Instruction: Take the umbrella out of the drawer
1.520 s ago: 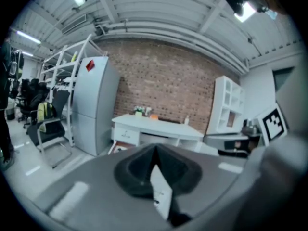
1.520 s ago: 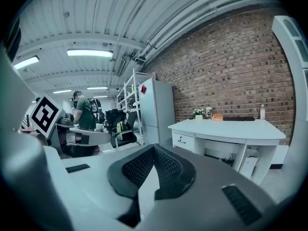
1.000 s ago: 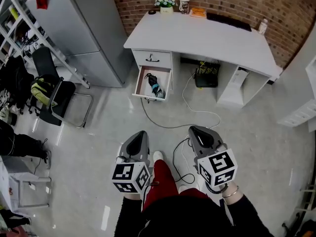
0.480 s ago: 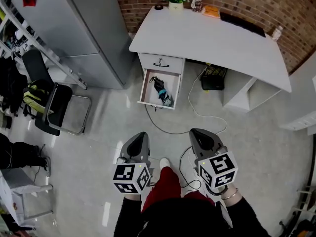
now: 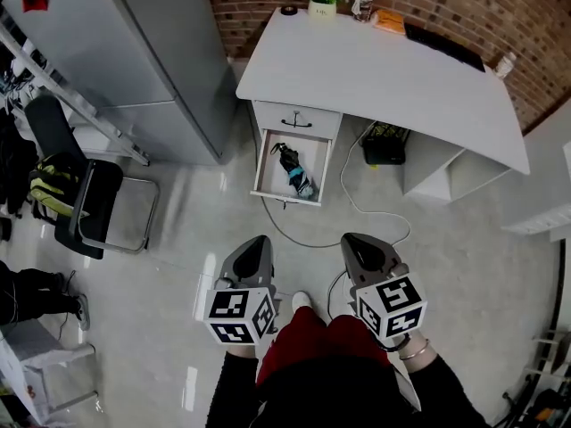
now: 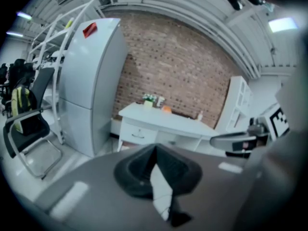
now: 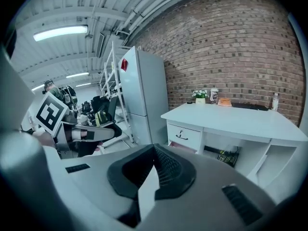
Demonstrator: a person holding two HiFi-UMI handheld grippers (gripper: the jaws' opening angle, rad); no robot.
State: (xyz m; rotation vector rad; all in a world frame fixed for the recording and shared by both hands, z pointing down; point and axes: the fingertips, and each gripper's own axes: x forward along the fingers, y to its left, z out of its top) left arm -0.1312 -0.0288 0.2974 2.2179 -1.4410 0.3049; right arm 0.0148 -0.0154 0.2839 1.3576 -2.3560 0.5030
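In the head view I see both grippers low in the picture, on either side of the person's red trousers [image 5: 299,337], and both point toward the white desk [image 5: 384,69]. The left gripper [image 5: 254,241] has its jaws pressed together with nothing between them. The right gripper [image 5: 353,237] looks the same (in each gripper view the 2 dark pads meet at the tip). The umbrella [image 5: 294,169], black with a light blue part, lies inside the open drawer [image 5: 264,163]. This drawer is under a closed drawer [image 5: 299,119] with a dark handle, at the end of the desk nearest the grey refrigerator [image 5: 152,52]. Both grippers are well apart from the open drawer, with floor between them and it. A black chair [image 5: 89,203] stands on the far side of the refrigerator from the desk
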